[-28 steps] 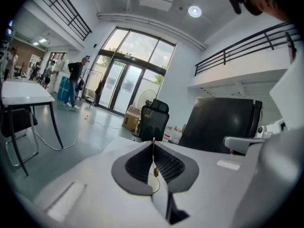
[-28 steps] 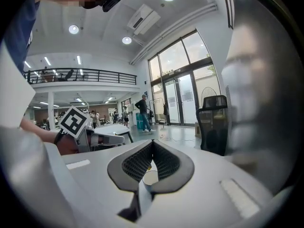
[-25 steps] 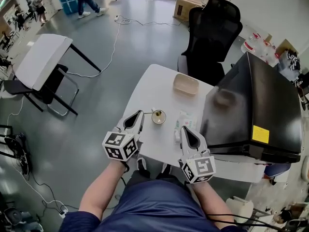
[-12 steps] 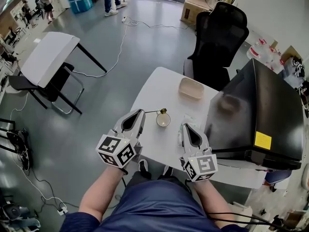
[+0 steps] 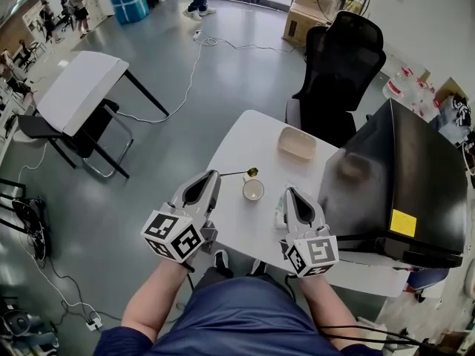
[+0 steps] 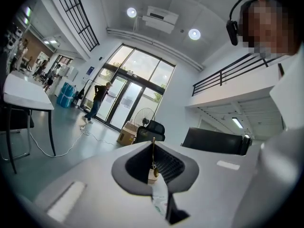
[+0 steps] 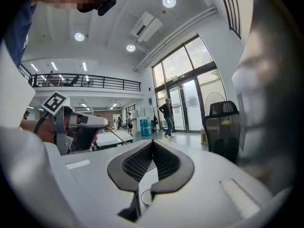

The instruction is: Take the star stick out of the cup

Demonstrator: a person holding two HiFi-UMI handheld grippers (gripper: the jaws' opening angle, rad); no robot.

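Observation:
In the head view my left gripper [image 5: 214, 173] is shut on the thin end of the star stick [image 5: 234, 173]. The stick lies level, and its gold star [image 5: 252, 172] hangs over the far rim of the small white cup [image 5: 253, 190]. The cup stands on the white table [image 5: 237, 136]. My right gripper [image 5: 289, 191] is shut and holds nothing, just right of the cup. In the left gripper view the stick [image 6: 153, 151] runs out from the shut jaws. The right gripper view shows the cup's rim [image 7: 147, 197] below its jaws and the left gripper [image 7: 78, 122] with the stick.
A beige tray [image 5: 297, 142] lies further back on the table. A large black box [image 5: 393, 176] fills the table's right side. A wipes packet [image 5: 280, 213] lies under my right gripper. A black office chair [image 5: 343, 58] stands behind the table. The table's near edge is under both grippers.
The star end has come up out of the cup and now hangs over its far rim, with the left gripper still shut on the stick. The right gripper stayed beside the cup.

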